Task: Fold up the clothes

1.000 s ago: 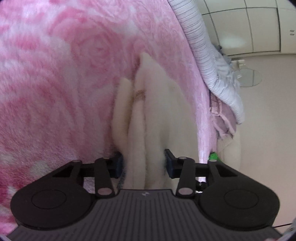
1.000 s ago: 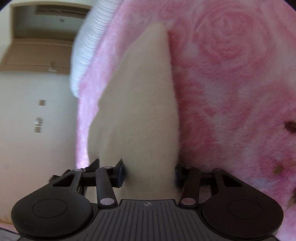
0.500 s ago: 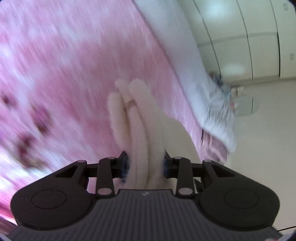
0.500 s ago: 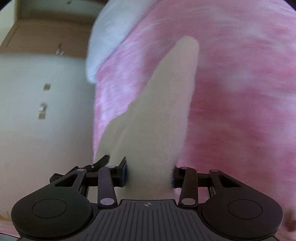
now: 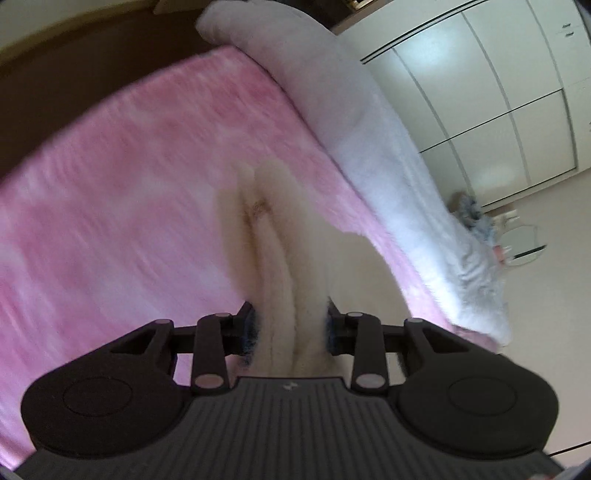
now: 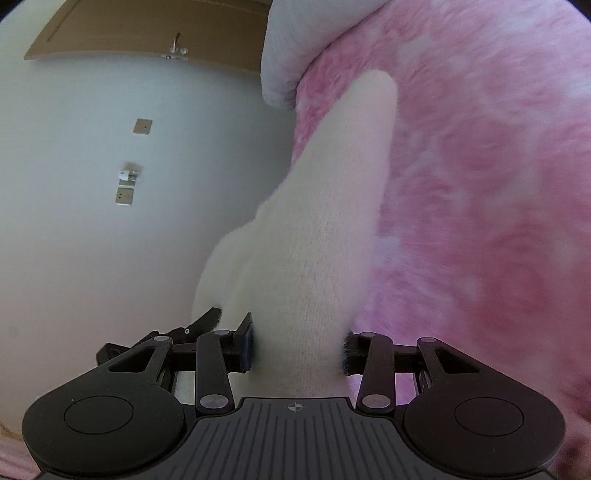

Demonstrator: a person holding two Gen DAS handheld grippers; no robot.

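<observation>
Left gripper [image 5: 290, 330]: jaws clamped on a bunched fold of the cream fuzzy garment [image 5: 273, 266], which runs from lower centre toward mid-frame over the pink fleece blanket [image 5: 122, 206]. Right gripper [image 6: 297, 349]: likewise clenched on the same garment [image 6: 332, 221], which stretches to upper centre. Surroundings: pale bedding roll [image 5: 376, 147] at upper right, white wardrobe [image 5: 498, 103] beyond; brown door [image 6: 147, 33] at upper left.
</observation>
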